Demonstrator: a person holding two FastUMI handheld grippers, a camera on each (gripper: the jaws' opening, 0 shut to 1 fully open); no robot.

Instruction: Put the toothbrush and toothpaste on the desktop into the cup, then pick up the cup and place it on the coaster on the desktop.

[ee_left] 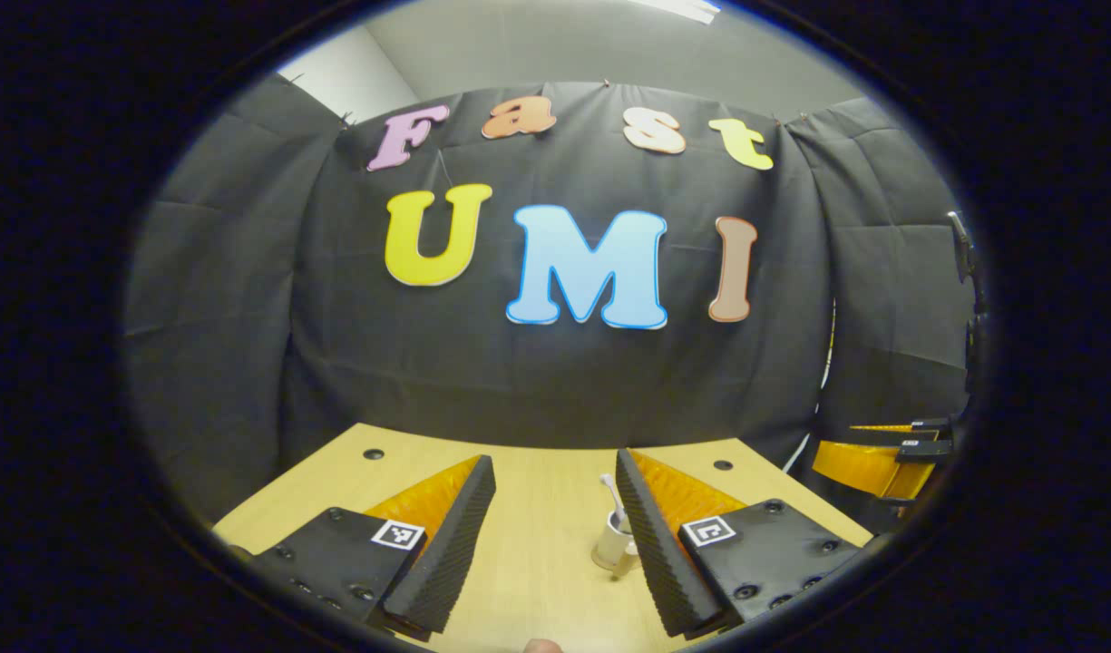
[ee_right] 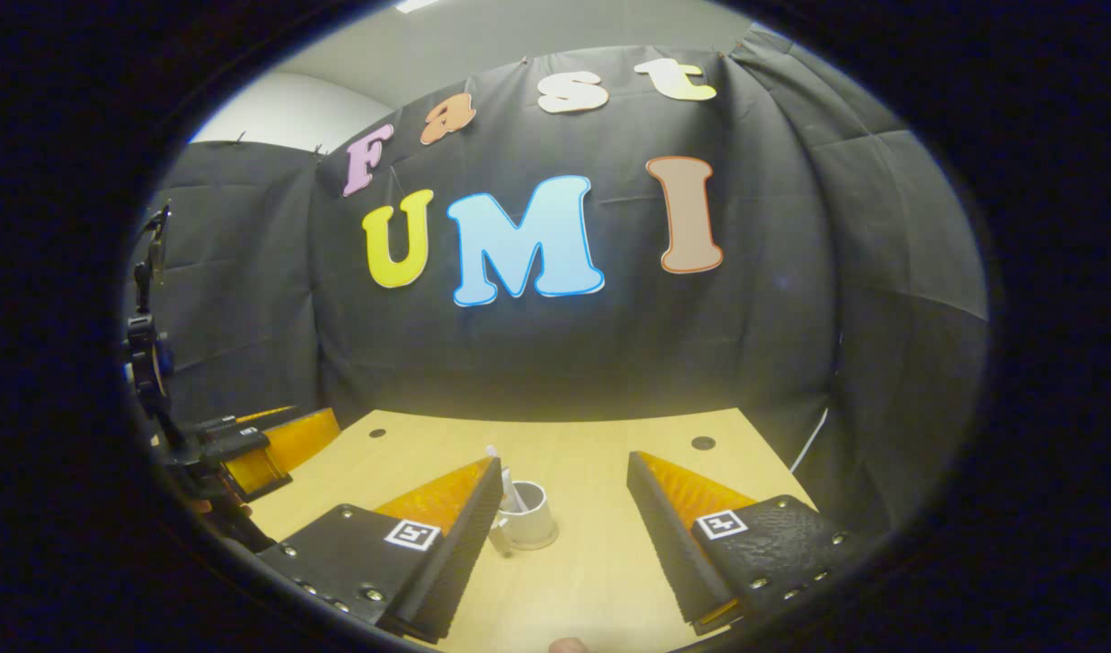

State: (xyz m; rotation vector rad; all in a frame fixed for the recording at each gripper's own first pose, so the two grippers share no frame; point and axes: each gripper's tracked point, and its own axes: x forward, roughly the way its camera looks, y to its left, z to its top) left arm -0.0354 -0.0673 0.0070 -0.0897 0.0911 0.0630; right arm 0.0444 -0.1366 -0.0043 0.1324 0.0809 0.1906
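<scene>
Cup (ee_right: 530, 514) upright on desktop (ee_right: 591, 453), toothbrush (ee_right: 505, 481) inside | your left gripper (ee_left: 555, 544) spread, empty | your right gripper (ee_right: 564, 544) spread, empty, cup near its left finger

A light wooden desktop (ee_right: 609, 562) carries a white cup (ee_right: 530, 515) standing on a coaster (ee_right: 524, 543).

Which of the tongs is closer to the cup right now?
Hard to call; both tongs hang open, apart from it. The cup sits by the right tongs' left finger, and by the left tongs' right finger.
</scene>
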